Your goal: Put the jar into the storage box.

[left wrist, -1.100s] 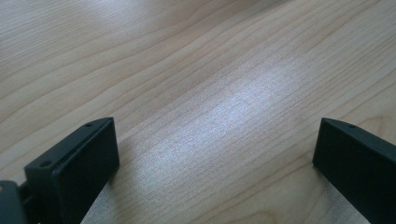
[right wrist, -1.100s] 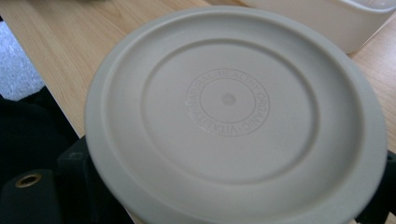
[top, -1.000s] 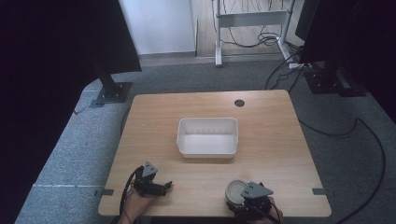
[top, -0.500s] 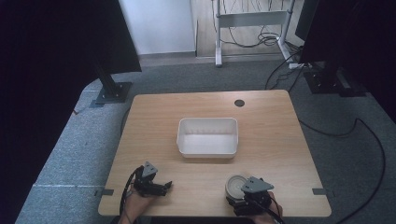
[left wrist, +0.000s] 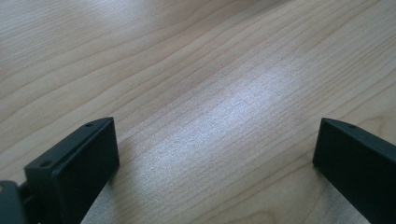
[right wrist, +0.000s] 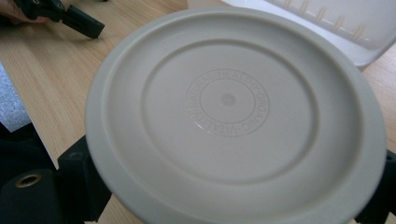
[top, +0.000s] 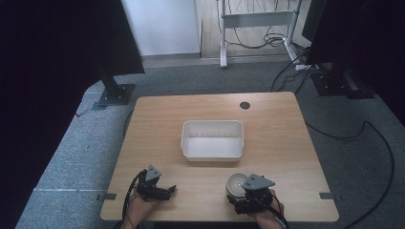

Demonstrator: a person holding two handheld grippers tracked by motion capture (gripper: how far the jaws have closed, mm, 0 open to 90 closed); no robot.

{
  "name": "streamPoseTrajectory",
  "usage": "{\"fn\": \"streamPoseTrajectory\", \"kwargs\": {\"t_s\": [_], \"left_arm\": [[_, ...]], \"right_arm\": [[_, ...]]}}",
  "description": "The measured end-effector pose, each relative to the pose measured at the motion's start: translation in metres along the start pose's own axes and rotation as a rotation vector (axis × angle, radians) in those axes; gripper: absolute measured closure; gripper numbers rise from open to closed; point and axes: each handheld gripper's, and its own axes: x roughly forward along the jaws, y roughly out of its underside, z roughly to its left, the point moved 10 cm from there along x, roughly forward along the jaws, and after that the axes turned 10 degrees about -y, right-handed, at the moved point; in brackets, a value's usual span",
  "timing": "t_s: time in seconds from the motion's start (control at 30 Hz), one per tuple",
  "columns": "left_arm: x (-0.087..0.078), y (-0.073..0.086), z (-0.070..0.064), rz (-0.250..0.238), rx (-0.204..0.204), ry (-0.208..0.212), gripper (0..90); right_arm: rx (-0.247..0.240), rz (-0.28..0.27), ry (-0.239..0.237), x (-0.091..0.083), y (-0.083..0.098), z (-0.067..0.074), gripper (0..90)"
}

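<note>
The right gripper (top: 240, 194) is sitting at about 5 o'clock on the wooden table (top: 286, 143), near the front edge, and is clamping a round beige lid (top: 236, 183). In the right gripper view the lid (right wrist: 233, 116) is lying face-up between the two black jaws, one jaw pressing each side of its rim, with raised lettering ringing its centre. Whether a container is hanging beneath the lid cannot be told from these views.

The white rectangular bin (top: 212, 139) is standing at the table's centre, at 12 o'clock from the held lid and apart from it. Its inside is showing bare; its corner (right wrist: 327, 23) is appearing just beyond the lid.

The left gripper (top: 168, 191) is resting at about 7 o'clock on the table, jaws spread wide with nothing between them but bare wood.

Judgement: the pick-up appears accomplished, the grasp looking firm. The carry towards the bin, if that is the destination, and the release are remaining. The work is standing at an early stage, with nothing yet deposited.
</note>
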Motion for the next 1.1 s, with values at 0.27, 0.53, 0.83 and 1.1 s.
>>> {"fn": "streamPoseTrajectory", "kwargs": {"t_s": [0.27, 0.53, 0.83, 1.1], "left_arm": [[0.0, 0.0, 0.0, 0.0, 0.0, 0.0, 0.1], [0.0, 0.0, 0.0, 0.001, 0.0, 0.0, 0.1], [0.0, 0.0, 0.0, 0.0, 0.0, 0.0, 0.0], [0.0, 0.0, 0.0, 0.0, 0.0, 0.0, 0.0]], "right_arm": [[0.002, -0.008, -0.005, 0.005, -0.011, -0.004, 9.4], [0.013, -0.027, -0.008, 0.008, -0.023, -0.008, 9.4], [0.017, -0.036, -0.004, 0.014, -0.036, -0.013, 9.4], [0.021, -0.034, -0.005, 0.024, -0.043, -0.016, 9.4]]}}
